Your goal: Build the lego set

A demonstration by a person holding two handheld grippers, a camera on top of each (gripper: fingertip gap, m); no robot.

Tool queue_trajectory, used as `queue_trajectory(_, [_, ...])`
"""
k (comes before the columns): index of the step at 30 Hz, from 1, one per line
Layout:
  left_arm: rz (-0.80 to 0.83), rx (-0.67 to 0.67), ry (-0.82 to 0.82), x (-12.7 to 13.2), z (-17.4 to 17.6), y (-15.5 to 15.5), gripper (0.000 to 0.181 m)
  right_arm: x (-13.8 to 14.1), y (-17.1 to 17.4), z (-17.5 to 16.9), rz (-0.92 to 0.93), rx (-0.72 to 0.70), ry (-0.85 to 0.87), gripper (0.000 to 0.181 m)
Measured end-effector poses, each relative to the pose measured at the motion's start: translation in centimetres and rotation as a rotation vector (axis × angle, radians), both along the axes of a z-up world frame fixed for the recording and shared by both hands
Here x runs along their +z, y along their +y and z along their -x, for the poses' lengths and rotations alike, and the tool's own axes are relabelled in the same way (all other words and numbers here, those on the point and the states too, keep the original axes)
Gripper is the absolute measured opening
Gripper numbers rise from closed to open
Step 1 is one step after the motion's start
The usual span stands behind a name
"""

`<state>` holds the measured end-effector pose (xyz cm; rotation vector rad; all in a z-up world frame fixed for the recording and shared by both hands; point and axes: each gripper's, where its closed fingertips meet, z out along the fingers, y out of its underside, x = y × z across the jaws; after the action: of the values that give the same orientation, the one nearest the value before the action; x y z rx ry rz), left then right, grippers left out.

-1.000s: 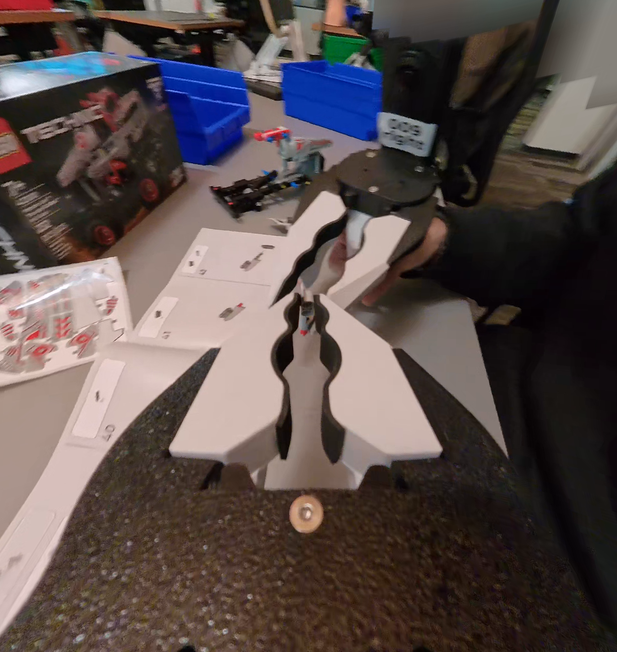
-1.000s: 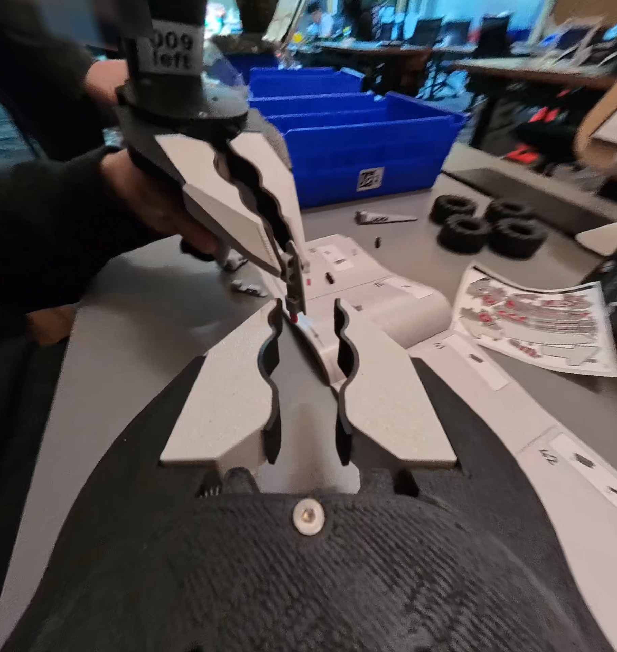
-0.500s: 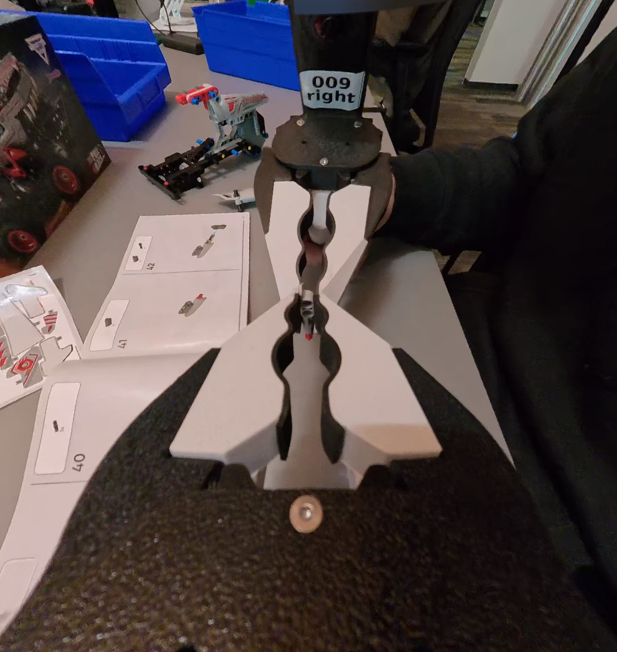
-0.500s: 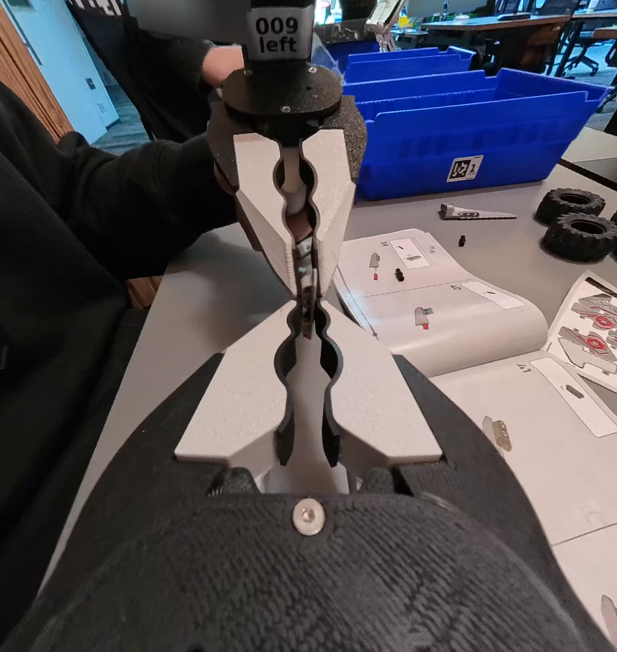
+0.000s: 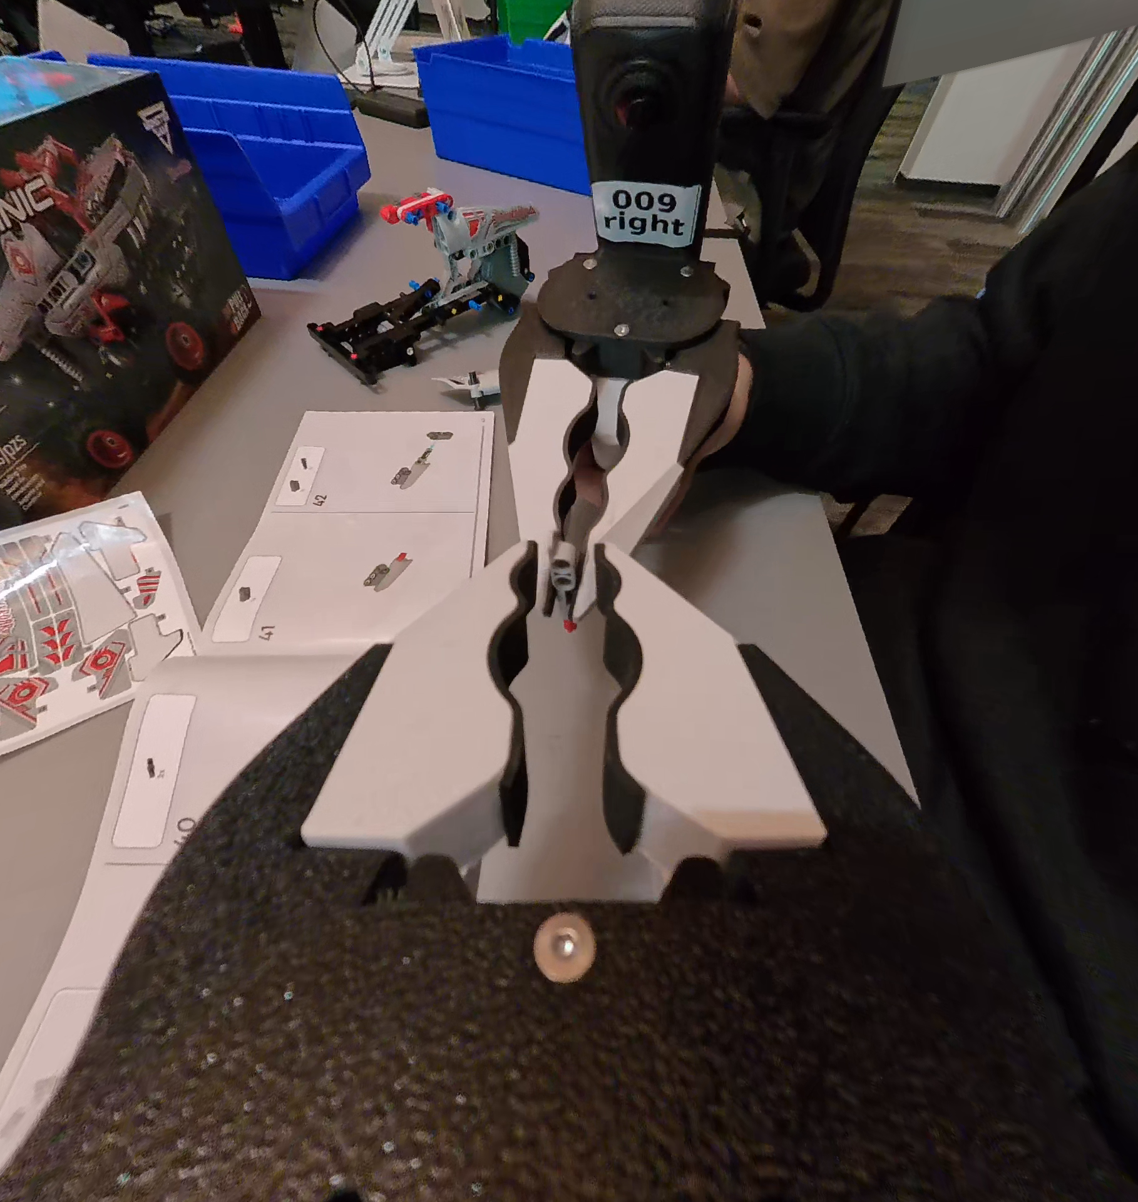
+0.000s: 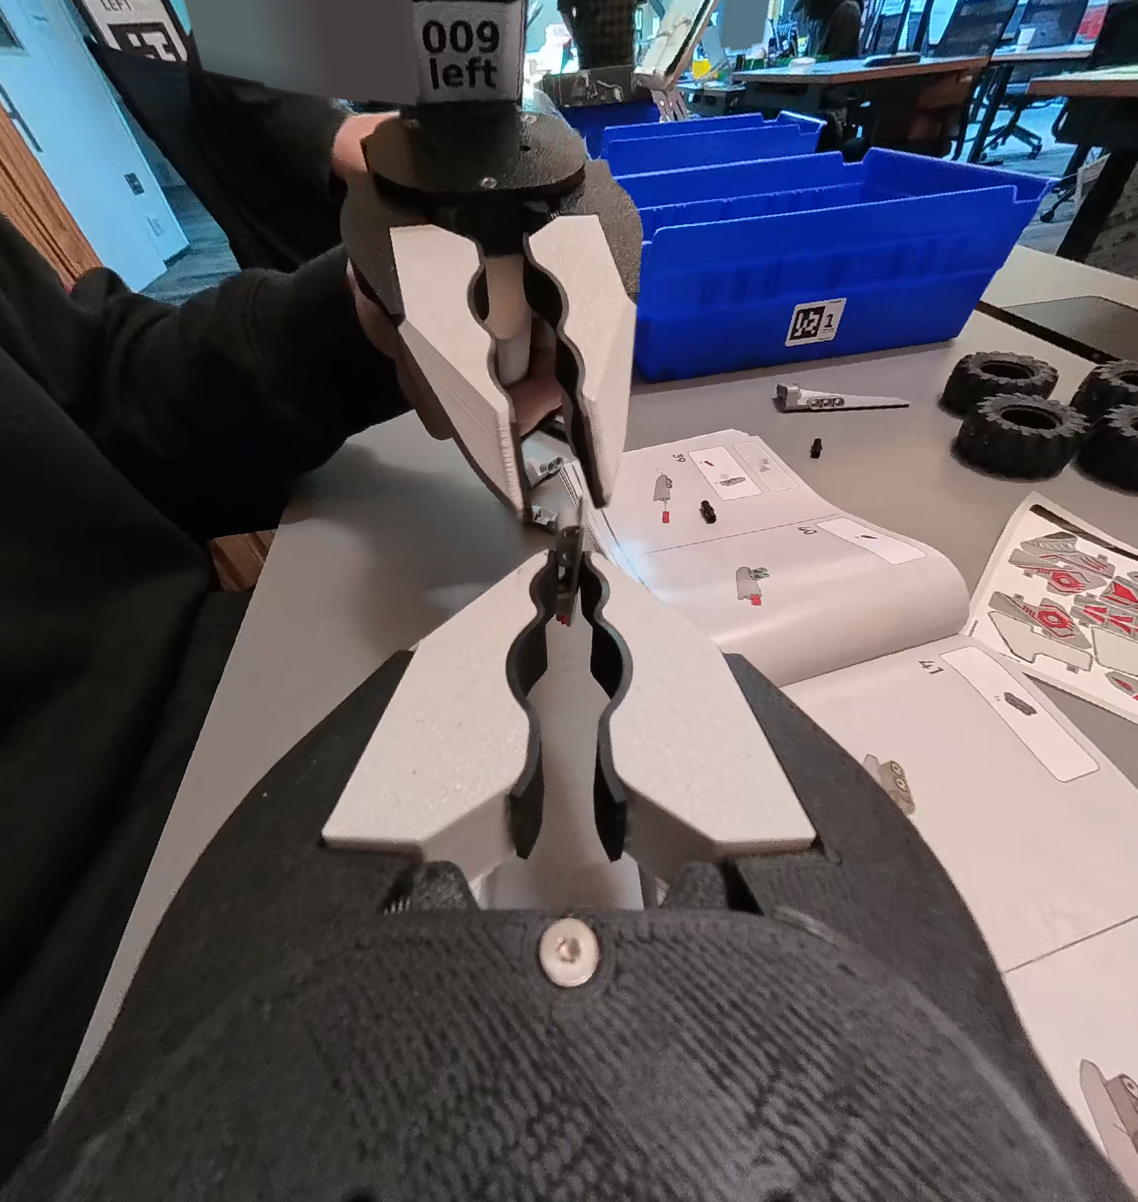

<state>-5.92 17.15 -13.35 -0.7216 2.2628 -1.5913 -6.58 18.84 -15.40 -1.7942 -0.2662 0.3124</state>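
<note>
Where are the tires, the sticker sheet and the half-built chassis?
tires [image 6: 1018, 434], right wrist view, front tire's tread.
sticker sheet [image 5: 59, 624], left wrist view, sheet's middle.
chassis [image 5: 417, 312], left wrist view, black frame.

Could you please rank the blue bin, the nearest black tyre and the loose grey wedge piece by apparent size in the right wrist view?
1. Blue bin, largest.
2. Black tyre.
3. Grey wedge piece, smallest: thin, though roughly as long as the tyre is wide.

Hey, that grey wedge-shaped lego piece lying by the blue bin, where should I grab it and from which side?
Probably grip the grey wedge at its thick, holed end, coming straight down from above with fingers across its width. It lies flat on the table, and the other end tapers to a thin point.
</note>
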Motion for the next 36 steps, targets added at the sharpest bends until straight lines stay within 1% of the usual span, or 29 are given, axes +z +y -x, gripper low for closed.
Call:
queue_trajectory(2, [0.002,0.008,0.006,-0.1,-0.2,-0.2,0.014,-0.1,0.0,0.1,0.006,0.000,-0.012,0.004])
queue_trajectory(4, [0.005,0.006,0.023,-0.3,-0.3,-0.3,0.000,-0.4,0.1,0.3,0.016,0.008,-0.029,0.004])
queue_trajectory(7, [0.022,-0.001,0.041,-0.4,-0.3,-0.2,0.000,-0.5,0.1,0.4,0.024,0.005,-0.040,0.004])
queue_trajectory(11, [0.081,-0.009,0.058,0.0,-0.3,0.0,0.000,-0.1,-0.1,0.3,0.005,0.021,0.002,0.004])
queue_trajectory(18, [0.080,-0.002,0.056,0.3,-0.5,0.4,0.000,0.7,-0.4,-0.4,-0.025,0.014,0.083,0.004])
queue_trajectory(22, [0.063,0.002,0.049,0.2,-0.6,0.2,0.000,0.5,-0.3,-0.4,-0.011,0.007,0.072,0.000])
queue_trajectory(32, [0.055,0.002,0.034,-0.1,-0.3,0.1,0.000,0.0,-0.3,0.0,0.014,0.020,0.045,0.000])
queue_trajectory(34, [0.036,0.031,0.023,0.0,-0.4,0.8,0.012,-0.3,-0.3,-0.2,0.036,0.016,0.044,0.000])
queue_trajectory(36, [0.010,0.111,0.009,0.5,-0.8,2.7,0.015,-0.5,-0.5,-0.6,0.054,0.006,0.045,0.000])
